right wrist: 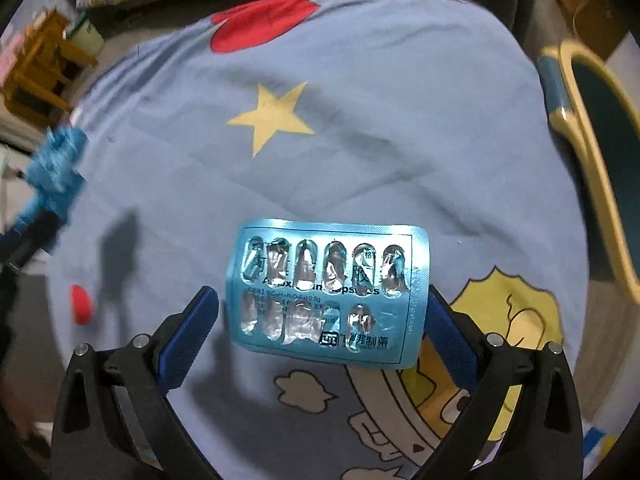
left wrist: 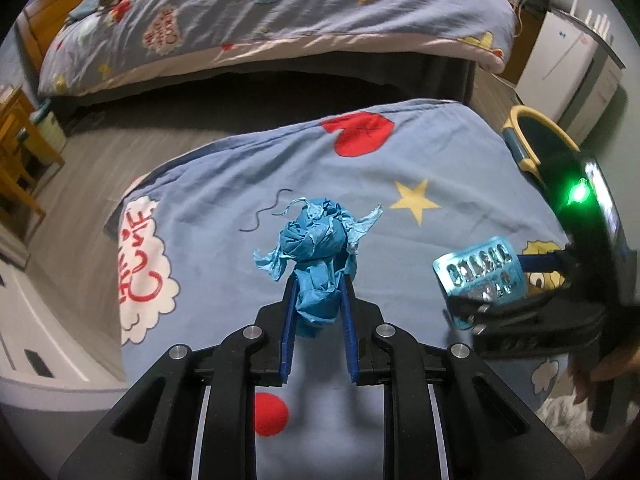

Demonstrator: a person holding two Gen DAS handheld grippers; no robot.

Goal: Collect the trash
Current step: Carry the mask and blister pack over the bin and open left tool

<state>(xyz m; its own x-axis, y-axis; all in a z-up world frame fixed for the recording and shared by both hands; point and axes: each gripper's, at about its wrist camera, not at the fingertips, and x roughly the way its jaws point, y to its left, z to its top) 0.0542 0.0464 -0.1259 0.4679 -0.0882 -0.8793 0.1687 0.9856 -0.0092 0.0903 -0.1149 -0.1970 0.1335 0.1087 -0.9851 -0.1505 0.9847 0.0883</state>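
Observation:
My left gripper (left wrist: 318,284) is shut on a crumpled blue paper wad (left wrist: 316,248) and holds it above the blue patterned bedspread (left wrist: 420,168). My right gripper (right wrist: 322,300) holds an empty blue blister pack (right wrist: 326,292) between its wide-set fingers, lifted above the bedspread (right wrist: 360,140). The pack (left wrist: 480,274) and right gripper (left wrist: 516,280) also show at the right of the left wrist view. The paper wad (right wrist: 56,168) shows blurred at the left edge of the right wrist view.
A bin with a yellow rim and dark inside (left wrist: 536,140) stands just past the bed's right edge; it also shows in the right wrist view (right wrist: 592,152). A second bed (left wrist: 260,20) lies across the floor gap. Wooden furniture (left wrist: 20,152) stands at the left.

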